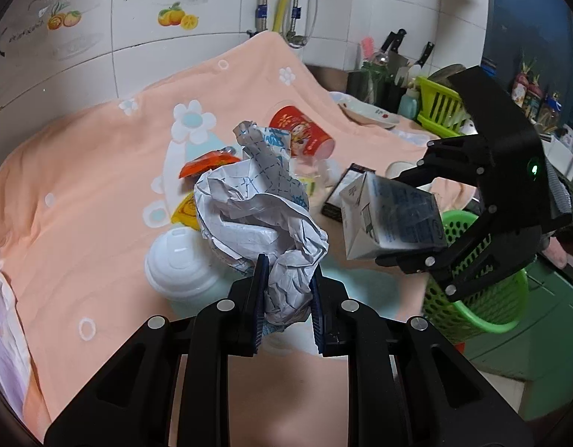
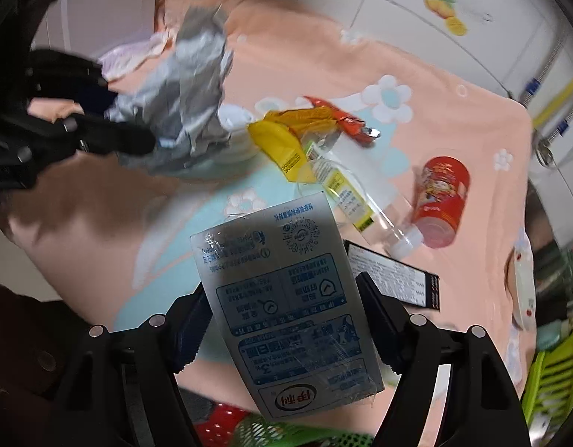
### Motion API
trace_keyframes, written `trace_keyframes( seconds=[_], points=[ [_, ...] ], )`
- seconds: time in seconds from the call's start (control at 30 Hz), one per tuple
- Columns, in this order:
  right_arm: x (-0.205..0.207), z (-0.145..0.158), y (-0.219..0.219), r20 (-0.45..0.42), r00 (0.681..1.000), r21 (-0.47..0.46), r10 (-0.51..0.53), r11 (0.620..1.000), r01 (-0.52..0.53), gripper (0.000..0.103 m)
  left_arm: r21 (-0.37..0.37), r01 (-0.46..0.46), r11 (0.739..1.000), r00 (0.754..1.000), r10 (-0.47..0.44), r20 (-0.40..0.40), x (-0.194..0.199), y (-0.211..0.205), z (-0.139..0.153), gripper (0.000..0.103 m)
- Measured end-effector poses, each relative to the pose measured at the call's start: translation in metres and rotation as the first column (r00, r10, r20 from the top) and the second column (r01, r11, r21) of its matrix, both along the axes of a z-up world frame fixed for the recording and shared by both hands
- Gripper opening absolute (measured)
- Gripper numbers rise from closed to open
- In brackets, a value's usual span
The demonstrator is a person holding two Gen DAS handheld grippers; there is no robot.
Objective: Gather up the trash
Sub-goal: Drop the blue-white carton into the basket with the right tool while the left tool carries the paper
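The left gripper (image 1: 288,300) pinches a crumpled white printed paper wad (image 1: 260,216) above the peach flowered cloth (image 1: 81,186). The right gripper (image 2: 286,320) clamps a grey-blue milk carton (image 2: 286,305) over the green mesh plastic basket (image 1: 483,309). That loosely pinched wad could slip free before reaching the basket.

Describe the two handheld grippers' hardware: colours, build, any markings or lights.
Both are matte black plastic with skeletal cut-out linkages and silver pivot pins. The left gripper has dark blue ribbed finger pads. The right gripper has a boxy black body with a glowing green LED. No cables visible.
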State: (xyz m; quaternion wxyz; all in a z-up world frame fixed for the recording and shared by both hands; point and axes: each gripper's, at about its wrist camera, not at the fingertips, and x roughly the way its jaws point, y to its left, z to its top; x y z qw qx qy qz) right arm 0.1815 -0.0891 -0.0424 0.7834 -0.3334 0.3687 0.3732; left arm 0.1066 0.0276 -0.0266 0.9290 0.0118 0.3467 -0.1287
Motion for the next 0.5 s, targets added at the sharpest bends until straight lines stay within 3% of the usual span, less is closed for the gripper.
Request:
trace_keyframes(
  seconds=[0.27, 0.5],
  points=[
    [-0.021, 0.014, -0.055, -0.017, 0.993, 0.042, -0.12, 0.992, 0.121, 0.072, -0.015, 0.067, 0.998, 0.997, -0.067, 0.025, -0.01, -0.039, 0.009, 0.02],
    [-0.034, -0.004, -0.12, -0.052, 0.959, 0.007, -0.277, 0.961, 0.278, 0.072, -0.038, 0.142, 0.989, 0.99, -0.141, 0.031, -0.013, -0.082, 0.009, 0.02]
  ],
)
